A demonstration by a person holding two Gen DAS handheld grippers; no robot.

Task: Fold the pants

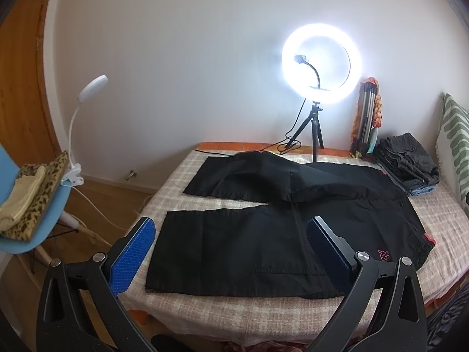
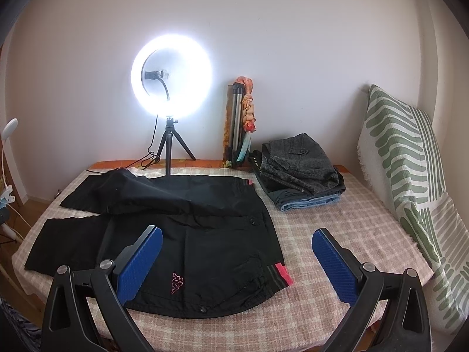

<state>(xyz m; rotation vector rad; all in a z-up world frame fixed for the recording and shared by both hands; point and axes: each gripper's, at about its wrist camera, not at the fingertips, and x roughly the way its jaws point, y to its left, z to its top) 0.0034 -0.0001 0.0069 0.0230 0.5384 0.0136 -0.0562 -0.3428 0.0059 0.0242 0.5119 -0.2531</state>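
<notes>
The black pants (image 1: 263, 228) lay spread across the checked bed (image 1: 439, 223), filling the middle of both frames, waistband toward the right and legs running to the left. The far leg was rumpled and partly draped over the seat, so it probably needed smoothing before any fold. The left gripper (image 1: 230, 252) hovered at the bottom of its frame above the near leg, its fingers spread wide and holding nothing, likely placed to take the hem end. The right gripper (image 2: 237, 264) hung above the waistband's near corner, by the red trim, fingers equally wide and empty, seemingly ready for that end. A stack of folded clothes (image 2: 302, 173) sat at right centre, well apart, presumably finished work. A ring light (image 2: 171, 77) stood behind, lighting the bed.
</notes>
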